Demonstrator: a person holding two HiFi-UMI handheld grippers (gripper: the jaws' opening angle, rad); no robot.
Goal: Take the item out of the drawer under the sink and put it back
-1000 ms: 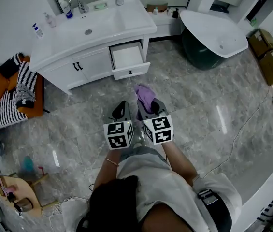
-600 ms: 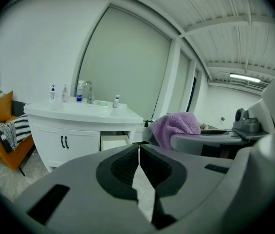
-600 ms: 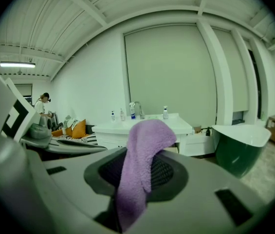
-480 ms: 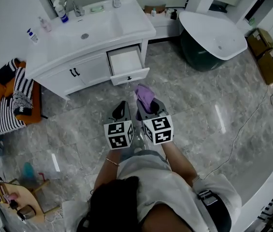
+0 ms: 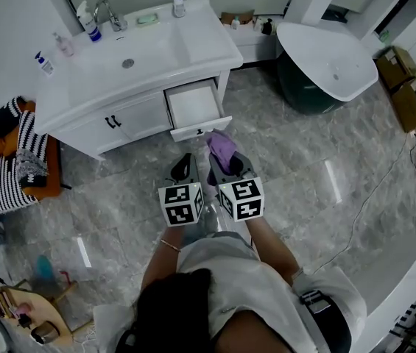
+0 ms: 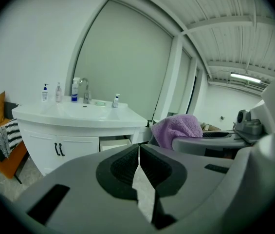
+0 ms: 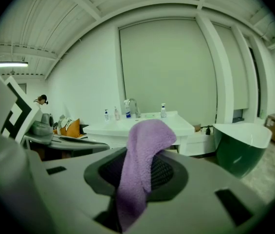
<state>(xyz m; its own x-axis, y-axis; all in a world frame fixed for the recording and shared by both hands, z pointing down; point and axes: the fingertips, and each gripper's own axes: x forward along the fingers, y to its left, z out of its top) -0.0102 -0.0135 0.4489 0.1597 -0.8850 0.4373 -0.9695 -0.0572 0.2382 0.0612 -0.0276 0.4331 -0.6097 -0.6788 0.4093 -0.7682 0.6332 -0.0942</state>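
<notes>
My right gripper point(image 5: 227, 159) is shut on a purple cloth point(image 5: 221, 147), which sticks up between its jaws point(image 7: 142, 165) and droops forward. My left gripper point(image 5: 185, 166) is beside it, its jaws closed together with nothing between them point(image 6: 138, 165). The white vanity point(image 5: 130, 72) with the sink stands just ahead. Its right-hand drawer point(image 5: 195, 109) is pulled open, and what shows of its inside looks bare. The cloth's tip hangs just in front of the drawer's front panel. In the left gripper view the purple cloth point(image 6: 178, 129) shows at the right.
Bottles and a tap point(image 5: 112, 13) line the back of the vanity top. A dark green and white tub point(image 5: 318, 65) stands to the right. Striped and orange cushions point(image 5: 12, 160) lie at the left. Cardboard boxes point(image 5: 403, 87) sit at far right. Grey marble floor lies underfoot.
Both grippers have come closer to the vanity; the open drawer now lies right in front of the cloth. The grip on the cloth is unchanged.
</notes>
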